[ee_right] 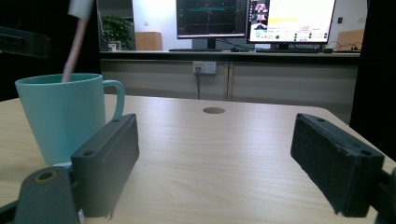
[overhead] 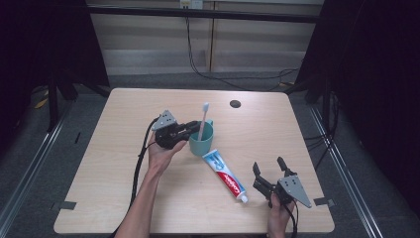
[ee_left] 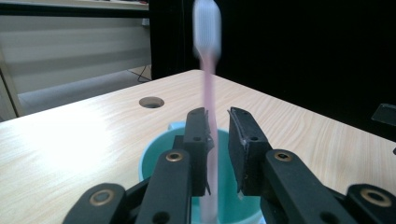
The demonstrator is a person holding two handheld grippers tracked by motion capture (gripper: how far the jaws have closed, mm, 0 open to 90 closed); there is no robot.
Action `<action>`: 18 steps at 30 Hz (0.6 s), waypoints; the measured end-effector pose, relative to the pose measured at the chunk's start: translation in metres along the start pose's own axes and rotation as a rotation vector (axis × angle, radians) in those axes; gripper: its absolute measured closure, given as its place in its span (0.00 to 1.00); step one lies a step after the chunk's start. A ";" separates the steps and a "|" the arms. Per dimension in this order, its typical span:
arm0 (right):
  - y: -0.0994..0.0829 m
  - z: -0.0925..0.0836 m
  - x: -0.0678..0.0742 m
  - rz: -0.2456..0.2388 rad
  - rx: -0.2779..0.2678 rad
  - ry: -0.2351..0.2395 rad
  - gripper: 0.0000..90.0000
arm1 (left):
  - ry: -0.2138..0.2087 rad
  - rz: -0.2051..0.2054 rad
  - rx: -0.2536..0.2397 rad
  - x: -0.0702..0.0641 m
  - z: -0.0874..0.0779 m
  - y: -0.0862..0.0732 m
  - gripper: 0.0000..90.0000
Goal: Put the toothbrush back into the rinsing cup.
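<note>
A teal mug (overhead: 201, 141) stands mid-table with a pink toothbrush (overhead: 203, 116) upright in it, head up. My left gripper (overhead: 195, 128) reaches in from the left over the mug's rim. In the left gripper view the handle of the toothbrush (ee_left: 208, 84) stands between the narrow jaws of this gripper (ee_left: 218, 116). It rests against the left pad (ee_left: 201, 135), with a thin gap to the other pad, and it looks blurred. My right gripper (overhead: 268, 164) rests at the front right, wide open and empty. The mug (ee_right: 60, 116) shows off to its left.
A toothpaste tube (overhead: 225, 176) lies flat between the mug and my right gripper, cap toward the front. A round cable hole (overhead: 235, 103) sits near the far edge of the wooden table (overhead: 124, 173). Cables trail from both grippers toward the front edge.
</note>
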State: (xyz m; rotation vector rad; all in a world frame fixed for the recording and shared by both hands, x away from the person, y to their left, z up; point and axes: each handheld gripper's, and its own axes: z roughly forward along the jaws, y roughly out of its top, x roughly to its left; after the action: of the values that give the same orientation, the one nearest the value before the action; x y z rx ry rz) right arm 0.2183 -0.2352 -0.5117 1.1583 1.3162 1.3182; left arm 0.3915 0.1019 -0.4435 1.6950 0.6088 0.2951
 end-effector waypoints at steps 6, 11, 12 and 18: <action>0.000 0.000 0.000 0.000 0.000 0.000 0.16 | -0.002 -0.003 0.004 0.001 -0.004 0.000 0.79; 0.000 0.000 0.000 0.000 0.000 0.000 0.16 | 0.005 -0.027 0.011 0.003 -0.009 -0.001 0.66; 0.000 0.000 0.000 0.000 0.000 0.000 0.16 | 0.008 -0.039 0.010 0.003 -0.010 -0.002 0.63; 0.000 0.000 0.000 0.000 0.001 0.000 0.16 | 0.016 -0.051 0.019 0.003 -0.018 -0.002 0.42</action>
State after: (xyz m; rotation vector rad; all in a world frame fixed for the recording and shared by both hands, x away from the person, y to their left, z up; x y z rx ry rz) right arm 0.2184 -0.2352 -0.5116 1.1587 1.3168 1.3175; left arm 0.3847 0.1187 -0.4422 1.6942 0.6681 0.2675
